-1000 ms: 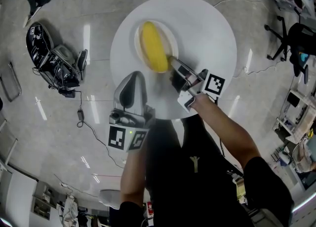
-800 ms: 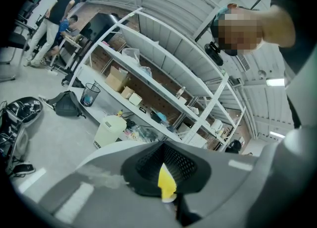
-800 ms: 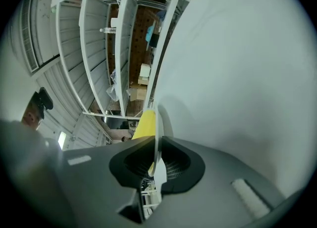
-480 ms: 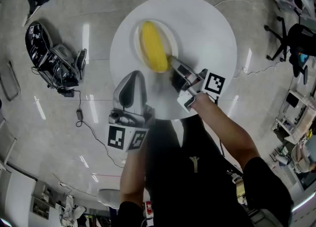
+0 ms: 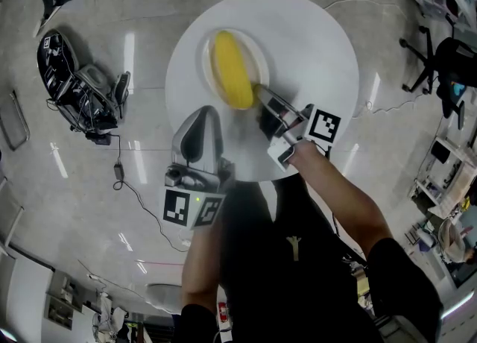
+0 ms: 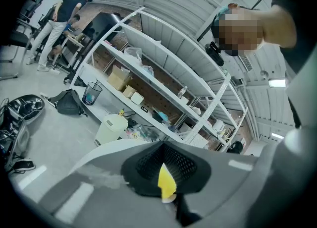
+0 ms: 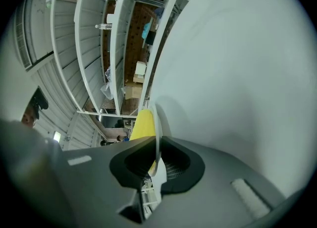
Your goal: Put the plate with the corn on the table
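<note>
A small white plate (image 5: 258,55) carrying a yellow corn cob (image 5: 232,70) lies on the round white table (image 5: 317,43), left of its middle. My right gripper (image 5: 259,96) is shut on the plate's near rim; in the right gripper view the thin rim (image 7: 157,125) runs between the dark pads of that gripper (image 7: 154,160), with the corn (image 7: 143,123) behind it. My left gripper (image 5: 203,113) hovers over the table's near left edge, shut and holding nothing, a short way from the plate. Through its narrow tip (image 6: 166,173) a sliver of corn (image 6: 166,185) shows.
A black folded device (image 5: 78,86) and a cable (image 5: 121,176) lie on the floor left of the table. An office chair (image 5: 441,60) stands at the right. Metal shelving (image 6: 163,88) with boxes fills the background, and people (image 6: 58,15) stand far off.
</note>
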Available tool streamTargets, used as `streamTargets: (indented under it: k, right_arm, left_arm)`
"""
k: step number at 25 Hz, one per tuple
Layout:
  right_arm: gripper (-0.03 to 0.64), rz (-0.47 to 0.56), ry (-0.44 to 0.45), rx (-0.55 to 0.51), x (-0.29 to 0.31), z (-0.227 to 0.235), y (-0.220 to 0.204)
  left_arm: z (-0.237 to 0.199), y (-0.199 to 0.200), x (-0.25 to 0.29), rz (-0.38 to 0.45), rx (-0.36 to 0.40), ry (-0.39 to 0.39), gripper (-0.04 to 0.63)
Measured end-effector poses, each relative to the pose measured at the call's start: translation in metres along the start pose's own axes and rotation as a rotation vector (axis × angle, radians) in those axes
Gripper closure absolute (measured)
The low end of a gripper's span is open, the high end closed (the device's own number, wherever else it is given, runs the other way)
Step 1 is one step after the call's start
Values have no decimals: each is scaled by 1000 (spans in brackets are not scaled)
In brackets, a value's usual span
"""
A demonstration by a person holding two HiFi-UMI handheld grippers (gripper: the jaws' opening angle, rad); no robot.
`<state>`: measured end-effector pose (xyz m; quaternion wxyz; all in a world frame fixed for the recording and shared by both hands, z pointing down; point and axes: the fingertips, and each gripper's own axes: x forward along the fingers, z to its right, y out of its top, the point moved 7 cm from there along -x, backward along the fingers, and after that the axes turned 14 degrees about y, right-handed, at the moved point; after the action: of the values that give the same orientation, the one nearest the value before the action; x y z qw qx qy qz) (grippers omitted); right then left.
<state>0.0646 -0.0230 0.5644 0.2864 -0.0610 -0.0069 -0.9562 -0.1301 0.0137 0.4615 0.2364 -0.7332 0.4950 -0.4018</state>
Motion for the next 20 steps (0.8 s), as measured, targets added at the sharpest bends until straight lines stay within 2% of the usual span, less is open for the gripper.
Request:
streamTargets:
  k: [4,10,16,20]
  right_arm:
    - [581,-9,-41,1,-2,0,2]
    - [583,-18,-53,-3,0,0,3]
    - [586,-50,-81,-57,3,-5,5]
    - [589,-48,-139,-56,0,-6,3]
  left_arm:
    - [1,-2,1,-3,-4,1,593]
    - [0,-4,5,-9,-8,-4,593]
    - [2,-7,5,-20,-12,-5,592]
    - [1,-7,5,-22,-16,-6,592]
